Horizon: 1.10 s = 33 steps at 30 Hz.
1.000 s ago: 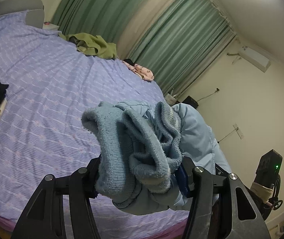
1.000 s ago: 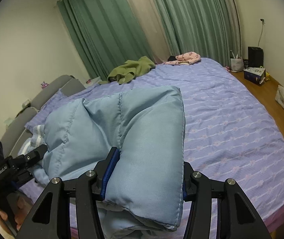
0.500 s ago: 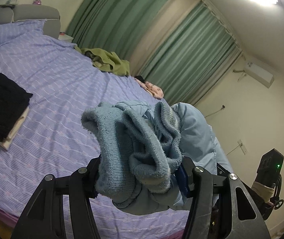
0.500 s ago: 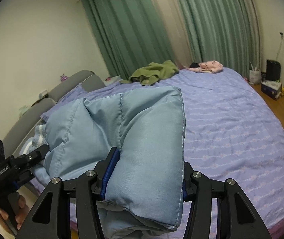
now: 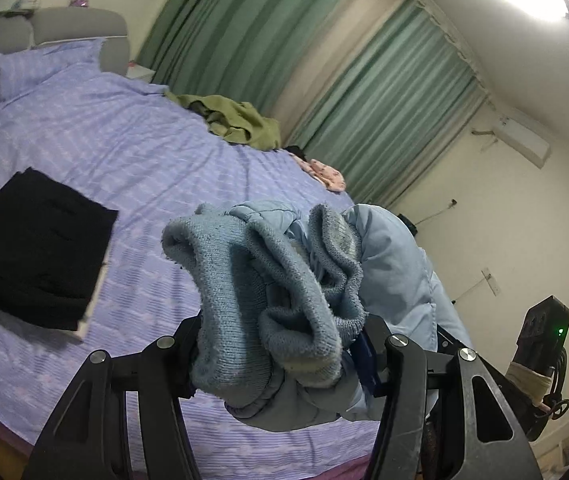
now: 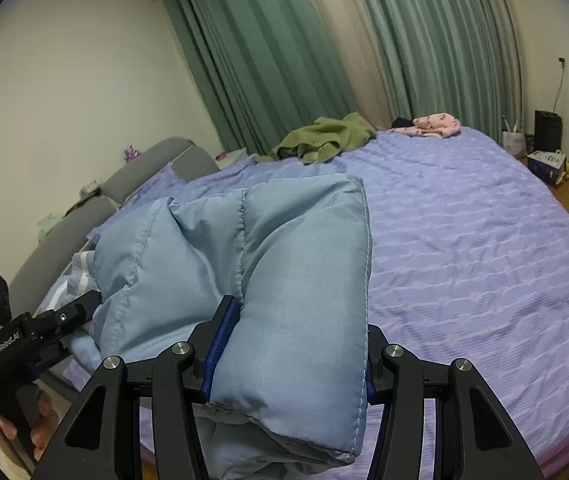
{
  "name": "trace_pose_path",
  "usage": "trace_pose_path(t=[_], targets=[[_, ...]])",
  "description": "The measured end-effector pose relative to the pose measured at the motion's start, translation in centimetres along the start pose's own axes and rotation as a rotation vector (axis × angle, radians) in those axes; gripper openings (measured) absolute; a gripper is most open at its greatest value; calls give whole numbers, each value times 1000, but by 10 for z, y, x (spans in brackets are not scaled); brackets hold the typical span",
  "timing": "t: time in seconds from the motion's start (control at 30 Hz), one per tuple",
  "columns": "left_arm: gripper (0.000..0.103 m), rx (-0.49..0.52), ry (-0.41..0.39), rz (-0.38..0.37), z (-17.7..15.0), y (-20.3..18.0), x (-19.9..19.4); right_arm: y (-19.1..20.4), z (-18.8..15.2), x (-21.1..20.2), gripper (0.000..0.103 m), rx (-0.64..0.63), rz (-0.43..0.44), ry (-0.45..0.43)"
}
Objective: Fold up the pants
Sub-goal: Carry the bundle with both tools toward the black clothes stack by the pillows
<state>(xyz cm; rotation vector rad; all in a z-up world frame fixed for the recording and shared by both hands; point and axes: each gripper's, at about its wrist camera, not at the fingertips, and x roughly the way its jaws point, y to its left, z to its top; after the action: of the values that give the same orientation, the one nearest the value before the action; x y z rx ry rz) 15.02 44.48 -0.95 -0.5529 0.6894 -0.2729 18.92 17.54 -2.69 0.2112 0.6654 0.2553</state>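
Both tongs hold the padded light-blue pants up above the near edge of the bed. The left tongs clamp the knit waistband; the right tongs clamp a folded padded end. The pants run left to right between them. Bare purple sheet spreads beyond; a black folded stack lies left, green cloth far.
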Motion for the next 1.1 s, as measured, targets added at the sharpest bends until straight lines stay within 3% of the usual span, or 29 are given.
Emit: trace_pose_path(t=[0.23,0.43,0.9,1.1], targets=[[57,-35,-55,53,13,42,-21,43,4,34,51,-46,74,20],[57,-113,-58,42,31,108,-35,81,5,70,51,-80,122,53],[57,-111,117,64,112,276,-26,199,-21,185,51,-5,111,146],[58,-117,173,61,145,353,9,239,-26,255,51,7,78,187]])
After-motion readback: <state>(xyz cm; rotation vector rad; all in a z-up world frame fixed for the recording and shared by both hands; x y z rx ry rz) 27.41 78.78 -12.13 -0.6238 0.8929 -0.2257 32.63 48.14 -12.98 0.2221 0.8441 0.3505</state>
